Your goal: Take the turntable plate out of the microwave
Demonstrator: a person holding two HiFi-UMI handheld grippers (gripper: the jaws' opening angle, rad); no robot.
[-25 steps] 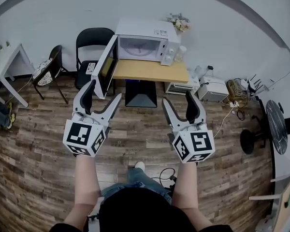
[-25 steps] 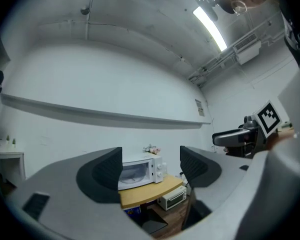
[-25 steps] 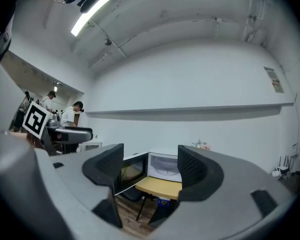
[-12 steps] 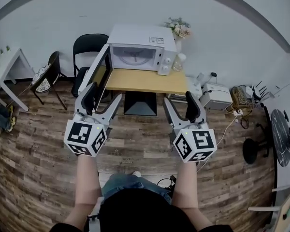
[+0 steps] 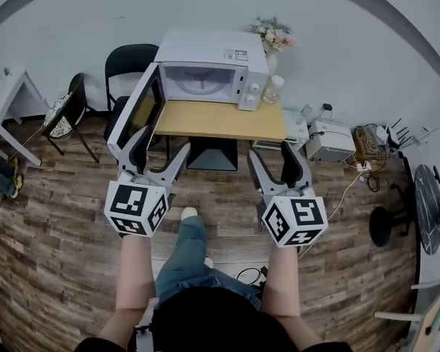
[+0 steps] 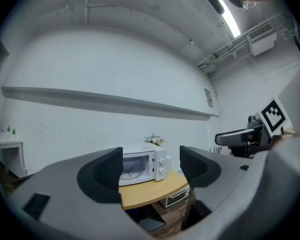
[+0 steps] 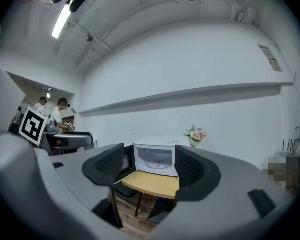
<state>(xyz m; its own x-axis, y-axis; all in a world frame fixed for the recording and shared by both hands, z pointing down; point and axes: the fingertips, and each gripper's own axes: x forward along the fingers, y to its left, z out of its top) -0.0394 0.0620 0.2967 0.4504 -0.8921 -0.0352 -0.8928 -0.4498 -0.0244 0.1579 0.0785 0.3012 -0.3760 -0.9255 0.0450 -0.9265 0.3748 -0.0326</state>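
A white microwave (image 5: 209,66) stands at the back of a small wooden table (image 5: 221,121), its door (image 5: 136,111) swung open to the left. Inside its cavity the round glass turntable plate (image 5: 202,83) lies flat; it also shows in the right gripper view as the turntable plate (image 7: 154,164). My left gripper (image 5: 158,152) and right gripper (image 5: 272,160) are both open and empty, held side by side over the floor, well short of the table. The microwave (image 6: 140,165) shows between the left jaws.
Black chairs (image 5: 129,62) stand left of the table, and a vase of flowers (image 5: 271,35) and a small jar (image 5: 273,89) sit beside the microwave. A white appliance (image 5: 328,138) and cables lie on the wooden floor at right. A white table (image 5: 1,101) stands far left.
The person has stepped forward: the microwave and table now look nearer and larger. A leg has swung forward under the grippers. Both grippers stay open.
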